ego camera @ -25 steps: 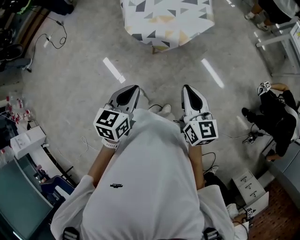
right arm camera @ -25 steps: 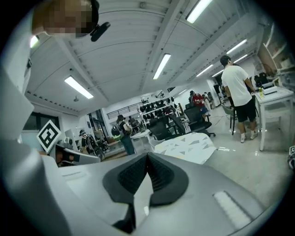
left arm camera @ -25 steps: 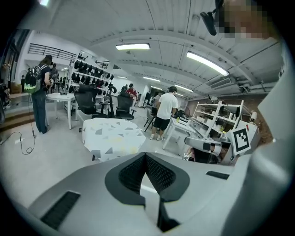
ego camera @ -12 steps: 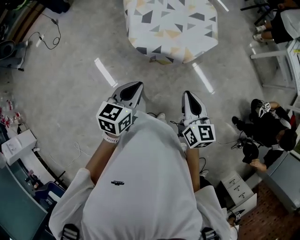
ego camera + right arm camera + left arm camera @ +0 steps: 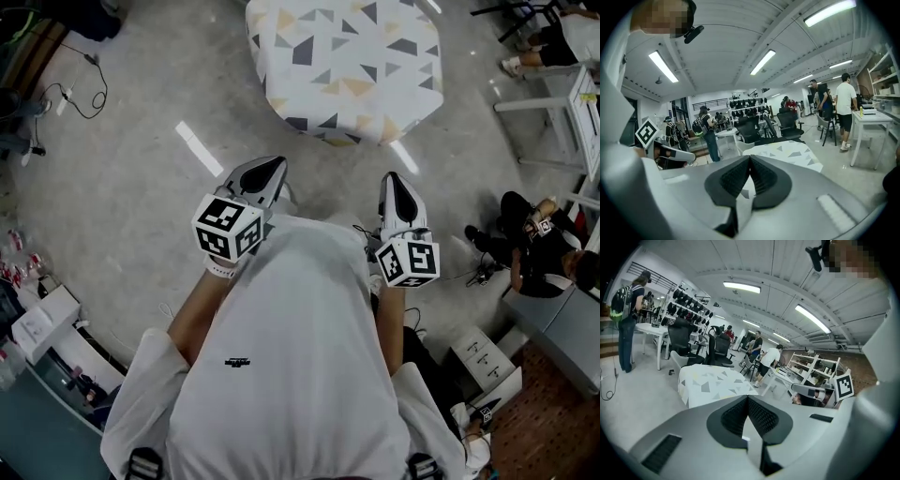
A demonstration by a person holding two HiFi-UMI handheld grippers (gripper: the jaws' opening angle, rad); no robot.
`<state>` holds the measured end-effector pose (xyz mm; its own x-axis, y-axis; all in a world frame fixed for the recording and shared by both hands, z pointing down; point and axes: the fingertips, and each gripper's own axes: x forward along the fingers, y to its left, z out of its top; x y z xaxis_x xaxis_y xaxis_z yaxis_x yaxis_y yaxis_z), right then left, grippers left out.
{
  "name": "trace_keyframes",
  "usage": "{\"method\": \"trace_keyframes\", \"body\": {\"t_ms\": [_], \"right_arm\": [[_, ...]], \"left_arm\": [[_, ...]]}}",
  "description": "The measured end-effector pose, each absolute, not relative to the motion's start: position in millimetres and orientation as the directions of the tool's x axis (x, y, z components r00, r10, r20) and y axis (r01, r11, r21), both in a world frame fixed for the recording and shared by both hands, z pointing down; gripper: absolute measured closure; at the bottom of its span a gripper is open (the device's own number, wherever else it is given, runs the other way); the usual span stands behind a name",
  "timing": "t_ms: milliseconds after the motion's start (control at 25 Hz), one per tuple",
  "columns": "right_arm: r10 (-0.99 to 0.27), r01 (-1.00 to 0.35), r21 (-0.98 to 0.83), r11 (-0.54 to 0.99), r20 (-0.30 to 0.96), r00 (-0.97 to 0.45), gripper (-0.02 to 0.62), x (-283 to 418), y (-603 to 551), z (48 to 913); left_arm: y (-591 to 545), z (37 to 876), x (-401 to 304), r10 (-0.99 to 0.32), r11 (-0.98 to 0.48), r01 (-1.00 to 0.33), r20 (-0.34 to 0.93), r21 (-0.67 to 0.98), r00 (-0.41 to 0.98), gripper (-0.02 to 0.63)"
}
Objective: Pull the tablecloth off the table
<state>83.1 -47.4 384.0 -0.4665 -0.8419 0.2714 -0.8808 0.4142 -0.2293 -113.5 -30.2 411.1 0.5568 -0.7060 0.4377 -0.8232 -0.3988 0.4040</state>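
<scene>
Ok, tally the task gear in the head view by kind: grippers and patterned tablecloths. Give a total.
Grippers: 2 (left gripper, right gripper, both shut and empty)
Tablecloths: 1 (triangle-patterned tablecloth, ahead of both grippers and touched by neither)
Total: 3

tablecloth (image 5: 347,66) top cut by pic edge, table hidden under it
</scene>
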Motion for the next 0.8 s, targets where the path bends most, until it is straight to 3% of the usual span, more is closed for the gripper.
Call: {"method": "trace_keyframes", "body": {"t_ms": [440, 760, 800], "right_arm": [[-0.81, -0.871, -0.248, 0.425, 0.325, -0.488, 0.581, 86.8, -73.9, 398.2], [-0.765, -0.86, -0.3, 0.413, 0.398, -0.506, 0.545, 110.4, -101.0, 450.1], [-0.763, -0.861, -0.307, 0.406, 0.405, -0.504, 0.543, 115.2, -105.9, 458.7]], "left_arm": [[-49.4, 435.8, -98.7, -0.675, -0.36, -0.818, 0.48, 0.449, 0.561, 0.6], [-69.2, 483.3, -72.2, -0.672, -0.286, -0.795, 0.48, 0.534, 0.564, 0.596], [-73.8, 490.1, -70.3, -0.675, -0.277, -0.793, 0.478, 0.542, 0.562, 0.566]]}}
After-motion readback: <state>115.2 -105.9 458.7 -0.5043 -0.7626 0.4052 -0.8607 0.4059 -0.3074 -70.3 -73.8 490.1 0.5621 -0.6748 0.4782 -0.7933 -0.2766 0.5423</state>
